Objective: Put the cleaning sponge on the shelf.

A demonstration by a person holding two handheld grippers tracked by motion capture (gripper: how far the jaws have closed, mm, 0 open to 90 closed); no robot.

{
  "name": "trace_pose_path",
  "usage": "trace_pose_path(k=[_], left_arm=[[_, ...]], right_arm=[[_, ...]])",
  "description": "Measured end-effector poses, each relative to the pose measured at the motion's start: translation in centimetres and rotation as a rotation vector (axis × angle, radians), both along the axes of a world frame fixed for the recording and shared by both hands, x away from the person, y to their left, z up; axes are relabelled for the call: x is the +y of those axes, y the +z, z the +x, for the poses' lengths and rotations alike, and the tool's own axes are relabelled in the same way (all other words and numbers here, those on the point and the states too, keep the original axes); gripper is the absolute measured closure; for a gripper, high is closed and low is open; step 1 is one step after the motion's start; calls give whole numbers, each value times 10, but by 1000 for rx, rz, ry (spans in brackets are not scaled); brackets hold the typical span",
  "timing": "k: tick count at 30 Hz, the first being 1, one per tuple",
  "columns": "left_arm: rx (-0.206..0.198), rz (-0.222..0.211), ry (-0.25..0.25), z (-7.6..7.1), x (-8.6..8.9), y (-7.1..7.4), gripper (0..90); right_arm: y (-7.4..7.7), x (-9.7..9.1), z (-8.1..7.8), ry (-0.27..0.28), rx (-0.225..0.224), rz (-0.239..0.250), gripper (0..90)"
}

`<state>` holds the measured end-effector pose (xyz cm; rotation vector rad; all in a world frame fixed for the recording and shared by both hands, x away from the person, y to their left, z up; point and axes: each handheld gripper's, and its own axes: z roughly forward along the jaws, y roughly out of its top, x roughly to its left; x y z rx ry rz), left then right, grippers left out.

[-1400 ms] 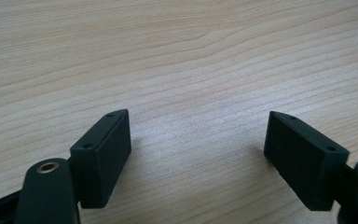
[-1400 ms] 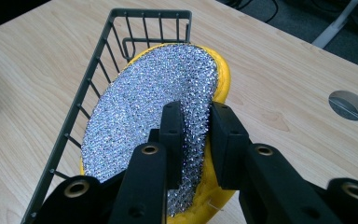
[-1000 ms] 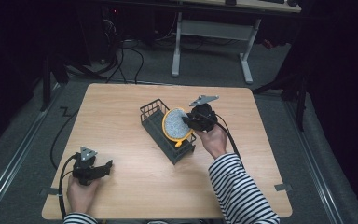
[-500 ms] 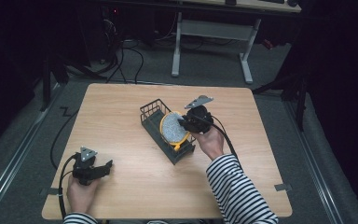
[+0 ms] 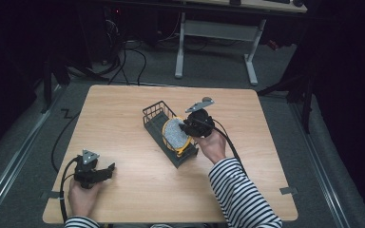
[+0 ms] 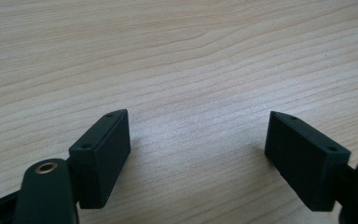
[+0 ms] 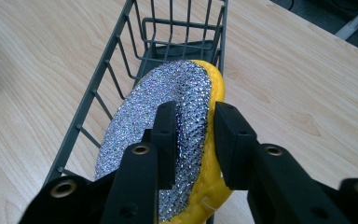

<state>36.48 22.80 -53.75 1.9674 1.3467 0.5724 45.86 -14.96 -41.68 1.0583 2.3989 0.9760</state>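
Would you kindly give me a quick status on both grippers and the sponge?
Right gripper shut on yellow sponge, sponge partly inside wire basket. Left gripper open, empty, low over table. Nothing in the way.

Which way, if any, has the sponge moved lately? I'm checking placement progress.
Yes: the sponge, held by the right gripper, has sunk lower into the wire basket.

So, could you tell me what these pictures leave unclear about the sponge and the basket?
- Sponge: its lower end is hidden by the right gripper in the right gripper view.
- Basket: in the high view the sponge covers much of its floor.
- Whether the sponge rests on that floor: cannot tell.
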Motion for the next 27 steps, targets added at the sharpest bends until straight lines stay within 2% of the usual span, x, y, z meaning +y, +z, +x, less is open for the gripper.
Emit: trace_pose_path(k=[6, 12, 14, 16, 19, 27], left_arm=[[0, 0, 0, 0, 0, 0, 229], [0, 0, 0, 0, 0, 0, 229], [0, 0, 0, 0, 0, 0, 229], [1, 0, -1, 0, 0, 0, 229], [0, 0, 1, 0, 0, 0, 229], [1, 0, 0, 0, 0, 0, 229]], right_arm=[[0, -7, 2, -32, 27, 62, 561], [2, -13, 0, -47, 10, 88, 453], [3, -17, 1, -53, -5, 107, 419], [3, -22, 0, -63, 1, 141, 396], [6, -29, -2, -77, 1, 153, 381], [21, -53, -11, -102, -44, 188, 384]])
